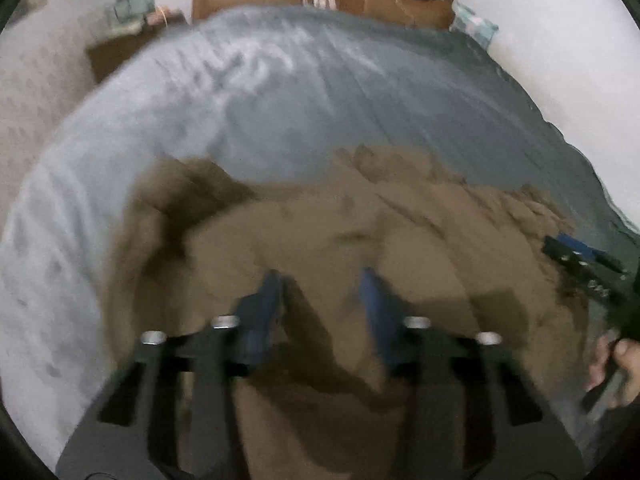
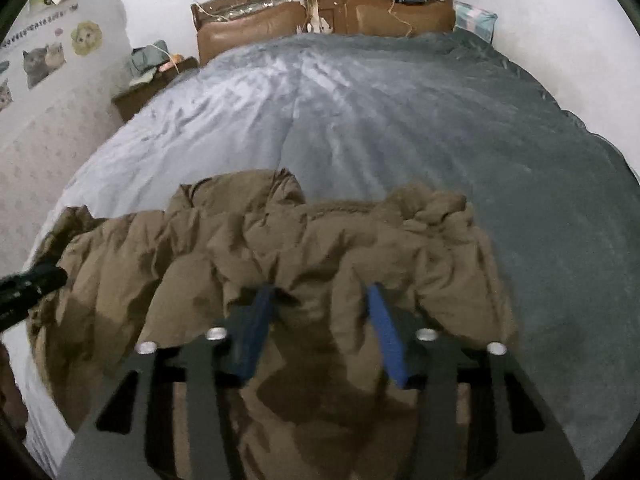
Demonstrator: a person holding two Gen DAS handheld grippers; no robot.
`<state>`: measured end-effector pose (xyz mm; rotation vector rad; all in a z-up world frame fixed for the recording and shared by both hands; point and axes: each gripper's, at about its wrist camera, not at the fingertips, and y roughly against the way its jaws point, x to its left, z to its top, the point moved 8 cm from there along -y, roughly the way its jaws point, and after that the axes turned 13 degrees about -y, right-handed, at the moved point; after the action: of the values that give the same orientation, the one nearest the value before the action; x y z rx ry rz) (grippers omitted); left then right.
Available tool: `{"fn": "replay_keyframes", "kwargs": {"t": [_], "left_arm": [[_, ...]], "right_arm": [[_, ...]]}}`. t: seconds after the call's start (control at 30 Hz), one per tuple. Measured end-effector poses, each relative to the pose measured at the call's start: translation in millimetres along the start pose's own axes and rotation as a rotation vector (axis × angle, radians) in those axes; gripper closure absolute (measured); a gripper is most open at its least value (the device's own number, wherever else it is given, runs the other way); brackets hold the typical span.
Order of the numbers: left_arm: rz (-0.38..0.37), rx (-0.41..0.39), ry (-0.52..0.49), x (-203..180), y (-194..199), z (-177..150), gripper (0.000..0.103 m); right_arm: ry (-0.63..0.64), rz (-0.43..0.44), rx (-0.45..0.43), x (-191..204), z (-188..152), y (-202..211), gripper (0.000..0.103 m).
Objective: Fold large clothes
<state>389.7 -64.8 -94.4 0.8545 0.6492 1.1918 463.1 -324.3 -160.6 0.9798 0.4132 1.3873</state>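
A large brown padded jacket (image 1: 360, 232) lies crumpled on the near part of the bed; it also shows in the right wrist view (image 2: 320, 240). My left gripper (image 1: 322, 280) hovers over the jacket's near part with its blue fingers apart, holding nothing. My right gripper (image 2: 320, 294) is also open over the jacket's near edge, with loose fabric bunched between and ahead of its fingers. The right gripper shows at the right edge of the left wrist view (image 1: 580, 264), and the left gripper at the left edge of the right wrist view (image 2: 28, 284). The left wrist view is blurred.
The bed has a grey-blue cover (image 2: 380, 112) and a brown wooden headboard (image 2: 320, 4) against the back wall. A bedside table (image 2: 156, 80) with clutter stands at the far left. A pillow (image 2: 474, 20) sits at the far right corner.
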Motion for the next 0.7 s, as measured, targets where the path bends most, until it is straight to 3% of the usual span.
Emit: {"fn": "replay_keyframes", "kwargs": {"t": [0.17, 0.33, 0.5, 0.7], "left_arm": [[0.000, 0.100, 0.034, -6, -42, -21, 0.075], [0.009, 0.122, -0.003, -14, -66, -27, 0.075], [0.011, 0.157, 0.000, -18, -97, -8, 0.075], [0.064, 0.175, -0.046, -7, -101, -14, 0.075]], "right_arm": [[-0.029, -0.033, 0.092, -4, -19, -26, 0.062], [0.002, -0.078, 0.127, -7, -36, -47, 0.062], [-0.015, -0.098, 0.158, -9, -34, -66, 0.062], [0.013, -0.143, 0.163, -7, -33, -78, 0.062]]}}
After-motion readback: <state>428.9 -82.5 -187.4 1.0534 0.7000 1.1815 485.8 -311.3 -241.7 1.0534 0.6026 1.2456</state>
